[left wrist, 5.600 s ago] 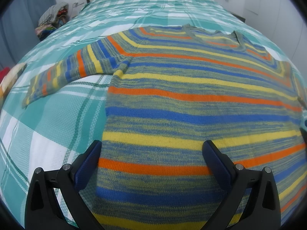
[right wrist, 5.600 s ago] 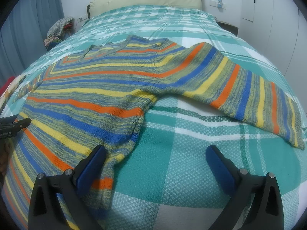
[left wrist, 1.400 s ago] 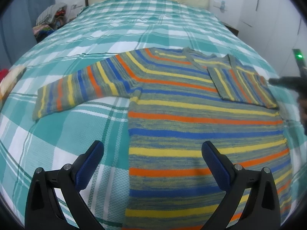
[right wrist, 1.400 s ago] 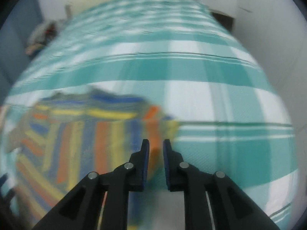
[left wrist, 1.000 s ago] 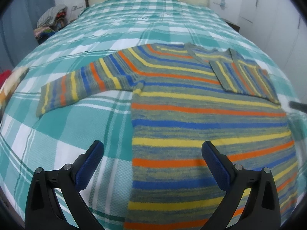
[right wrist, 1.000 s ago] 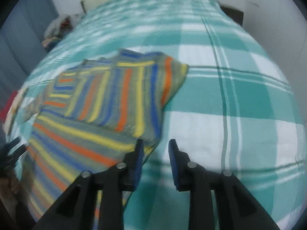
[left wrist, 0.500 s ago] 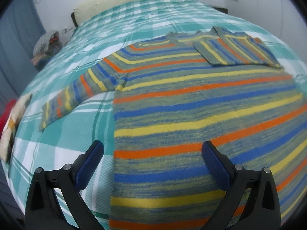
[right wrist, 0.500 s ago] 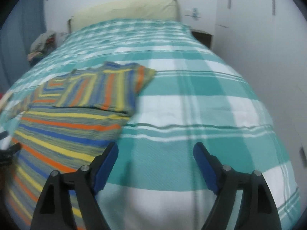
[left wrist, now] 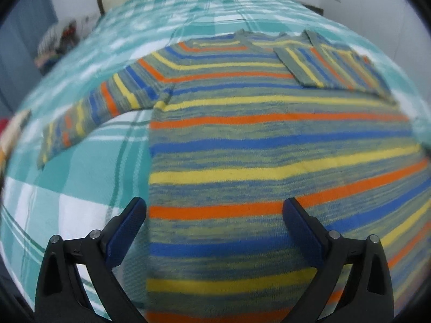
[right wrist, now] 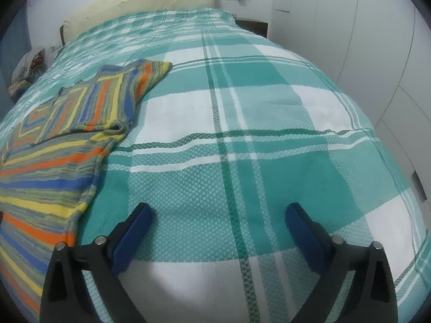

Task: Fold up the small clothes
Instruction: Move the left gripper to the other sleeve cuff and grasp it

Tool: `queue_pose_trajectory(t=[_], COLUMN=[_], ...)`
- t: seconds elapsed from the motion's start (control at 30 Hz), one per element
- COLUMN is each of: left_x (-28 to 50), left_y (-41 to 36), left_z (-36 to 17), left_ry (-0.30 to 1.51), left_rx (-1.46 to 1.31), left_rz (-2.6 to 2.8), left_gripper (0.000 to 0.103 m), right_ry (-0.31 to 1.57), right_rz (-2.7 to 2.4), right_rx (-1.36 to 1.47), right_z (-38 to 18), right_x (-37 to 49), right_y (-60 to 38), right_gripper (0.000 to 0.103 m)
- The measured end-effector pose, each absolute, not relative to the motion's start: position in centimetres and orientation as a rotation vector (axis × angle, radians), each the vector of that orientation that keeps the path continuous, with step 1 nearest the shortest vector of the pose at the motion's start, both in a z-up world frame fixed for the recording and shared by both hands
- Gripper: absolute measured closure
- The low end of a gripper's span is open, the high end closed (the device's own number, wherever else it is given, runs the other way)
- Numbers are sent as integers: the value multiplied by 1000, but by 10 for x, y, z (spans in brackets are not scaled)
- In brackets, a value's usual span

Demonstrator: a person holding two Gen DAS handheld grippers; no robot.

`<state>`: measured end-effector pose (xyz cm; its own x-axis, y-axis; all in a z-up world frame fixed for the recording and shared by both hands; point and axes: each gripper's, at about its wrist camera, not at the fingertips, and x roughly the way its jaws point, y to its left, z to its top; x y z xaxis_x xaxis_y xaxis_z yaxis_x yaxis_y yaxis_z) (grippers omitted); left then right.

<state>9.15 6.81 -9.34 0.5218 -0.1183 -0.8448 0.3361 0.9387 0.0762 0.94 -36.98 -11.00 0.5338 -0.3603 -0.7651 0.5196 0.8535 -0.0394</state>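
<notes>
Since the earlier frames, the right sleeve lies folded across the sweater on the bed. Right gripper and left gripper hover spread, empty. Soft, limp knit likely sags; grasp the left sleeve at its cuff.

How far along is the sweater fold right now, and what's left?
Done: one sleeve lies folded across the chest of the striped sweater. In hand: nothing; the left gripper and right gripper are both open and empty. Left: the other sleeve is spread out on the bedspread, and the body is unfolded.
</notes>
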Motion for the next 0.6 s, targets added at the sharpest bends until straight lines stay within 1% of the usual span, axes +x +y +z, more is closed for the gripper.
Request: queue_pose_trajectory(t=[0.1, 0.17, 0.27, 0.3, 0.4, 0.53, 0.6], left_x=[110, 135, 191, 208, 259, 265, 269], left_y=[110, 139, 179, 187, 230, 270, 268], left_z=[-44, -19, -2, -5, -39, -94, -103], left_ry=[925, 889, 882, 900, 997, 1063, 1089], left_rx=[42, -30, -69, -76, -150, -355, -357], left_rz=[-316, -258, -103, -61, 85, 100, 81], left_gripper=[1, 1, 1, 1, 1, 3, 4], right_ry=[860, 860, 862, 862, 860, 857, 856], right_rz=[-526, -524, -526, -527, -527, -526, -528], right_rx=[203, 204, 201, 200, 199, 198, 193], right_z=[-110, -110, -111, -111, -111, -111, -111], right_x=[9, 10, 10, 10, 10, 10, 10], right_y=[-370, -370, -370, -370, -369, -370, -369], right_gripper=[1, 1, 0, 0, 0, 0, 0])
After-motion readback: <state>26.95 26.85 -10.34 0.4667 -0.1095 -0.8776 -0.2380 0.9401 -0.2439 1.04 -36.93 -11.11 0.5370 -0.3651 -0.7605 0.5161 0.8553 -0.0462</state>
